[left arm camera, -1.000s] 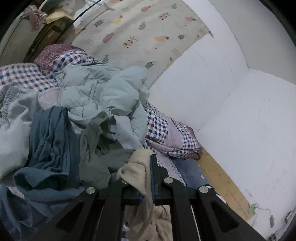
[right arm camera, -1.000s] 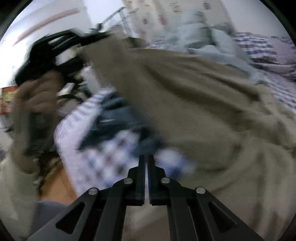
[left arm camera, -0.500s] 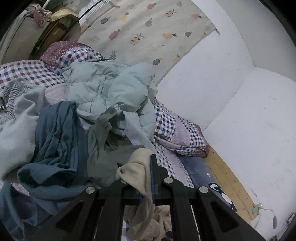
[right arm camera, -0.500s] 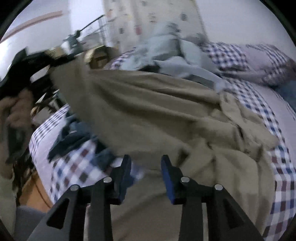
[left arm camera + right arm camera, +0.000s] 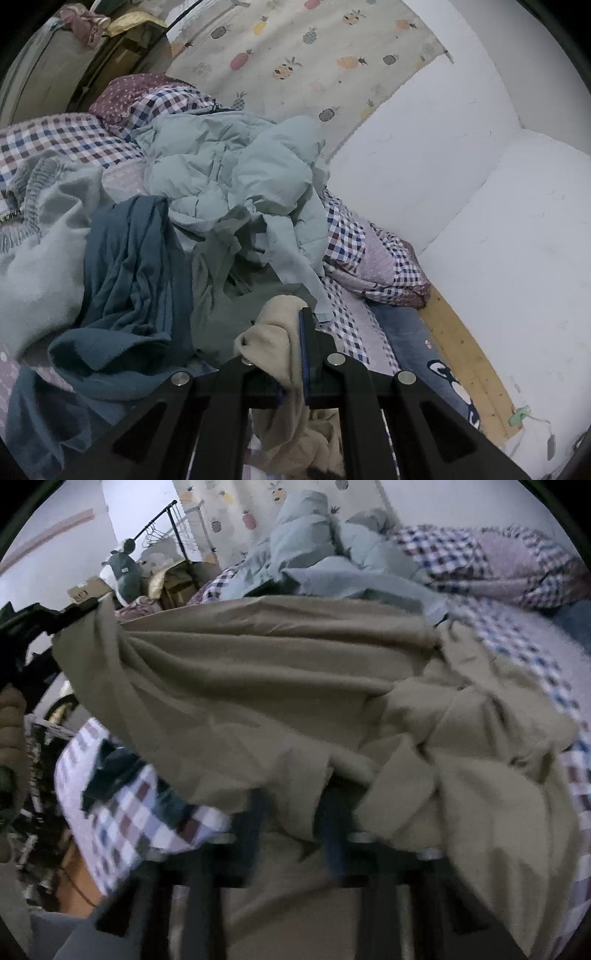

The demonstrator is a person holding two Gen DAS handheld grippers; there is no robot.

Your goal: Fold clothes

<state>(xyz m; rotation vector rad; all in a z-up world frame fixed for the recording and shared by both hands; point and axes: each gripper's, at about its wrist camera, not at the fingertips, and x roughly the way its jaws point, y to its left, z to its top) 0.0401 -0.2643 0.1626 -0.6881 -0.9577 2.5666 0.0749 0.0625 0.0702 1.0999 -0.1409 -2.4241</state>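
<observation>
A bed in checked sheets carries everything. The beige garment hangs stretched above it: my left gripper clamps one corner high, my right gripper is closing on its lower edge, so it spreads flat for folding. Other clothes are heaped toward the head.

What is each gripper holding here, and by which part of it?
The left gripper pinches a bunched edge of the beige garment. The right gripper is closing on a lower fold of it; the frame is blurred.
</observation>
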